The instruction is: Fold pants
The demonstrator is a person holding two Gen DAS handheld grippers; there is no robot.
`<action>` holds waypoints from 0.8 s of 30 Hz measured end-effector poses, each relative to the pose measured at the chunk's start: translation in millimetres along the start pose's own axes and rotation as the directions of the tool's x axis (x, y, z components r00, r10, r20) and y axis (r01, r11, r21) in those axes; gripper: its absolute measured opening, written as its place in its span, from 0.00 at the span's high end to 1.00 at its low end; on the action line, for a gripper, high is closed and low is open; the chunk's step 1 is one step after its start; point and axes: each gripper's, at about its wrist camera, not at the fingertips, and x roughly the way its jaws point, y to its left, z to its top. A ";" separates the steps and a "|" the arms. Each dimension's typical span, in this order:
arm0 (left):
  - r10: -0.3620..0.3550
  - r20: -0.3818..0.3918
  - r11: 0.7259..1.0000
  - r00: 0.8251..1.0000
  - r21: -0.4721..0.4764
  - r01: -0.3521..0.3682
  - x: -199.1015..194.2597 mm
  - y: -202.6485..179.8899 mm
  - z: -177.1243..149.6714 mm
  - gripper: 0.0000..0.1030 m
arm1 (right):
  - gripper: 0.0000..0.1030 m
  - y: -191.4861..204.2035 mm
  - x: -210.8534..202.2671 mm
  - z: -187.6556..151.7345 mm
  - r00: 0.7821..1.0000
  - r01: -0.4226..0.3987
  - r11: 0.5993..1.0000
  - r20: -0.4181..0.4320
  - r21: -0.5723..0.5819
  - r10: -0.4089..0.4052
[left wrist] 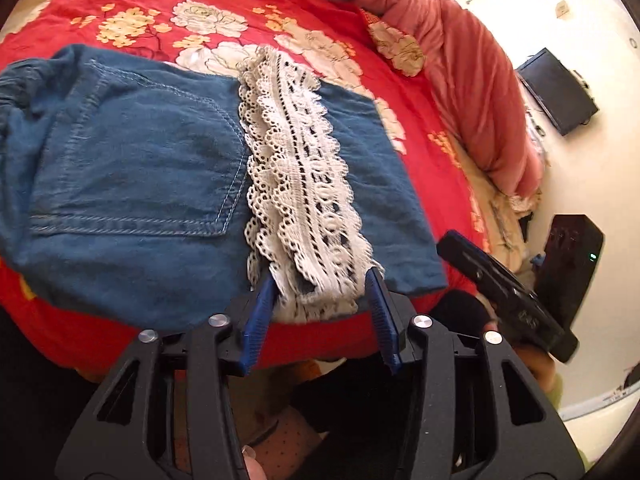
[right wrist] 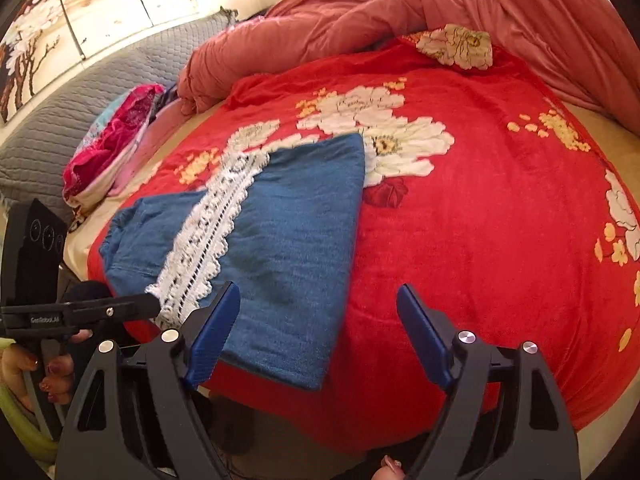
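Note:
Blue denim pants (left wrist: 152,168) with a white lace strip (left wrist: 304,184) lie folded on the red floral blanket (left wrist: 400,92), near its front edge. My left gripper (left wrist: 324,280) is open, its blue fingers straddling the near end of the lace strip. In the right wrist view the pants (right wrist: 296,232) lie left of centre and the lace (right wrist: 212,232) runs across them. My right gripper (right wrist: 318,300) is open and empty over the pants' near right corner. The left gripper (right wrist: 148,306) shows at the lace's near end.
A pink quilt (right wrist: 400,12) is bunched at the back of the bed. Pink and red clothes (right wrist: 116,136) lie by the grey headboard (right wrist: 60,112). A black box (left wrist: 568,272) stands on the floor to the right of the bed.

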 end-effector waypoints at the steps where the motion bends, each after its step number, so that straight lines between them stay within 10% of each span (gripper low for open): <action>1: -0.003 0.000 1.000 1.000 -0.006 0.003 5.0 1.1 1.1 0.91 | 0.23 0.1 3.7 -0.9 1.000 0.007 1.000 -0.014 -0.002 -0.007; 24: 0.147 0.012 0.979 0.989 0.145 -0.147 -11.2 5.4 -10.9 0.74 | 0.29 41.7 -0.2 0.3 1.000 0.009 0.984 0.019 -0.177 -0.005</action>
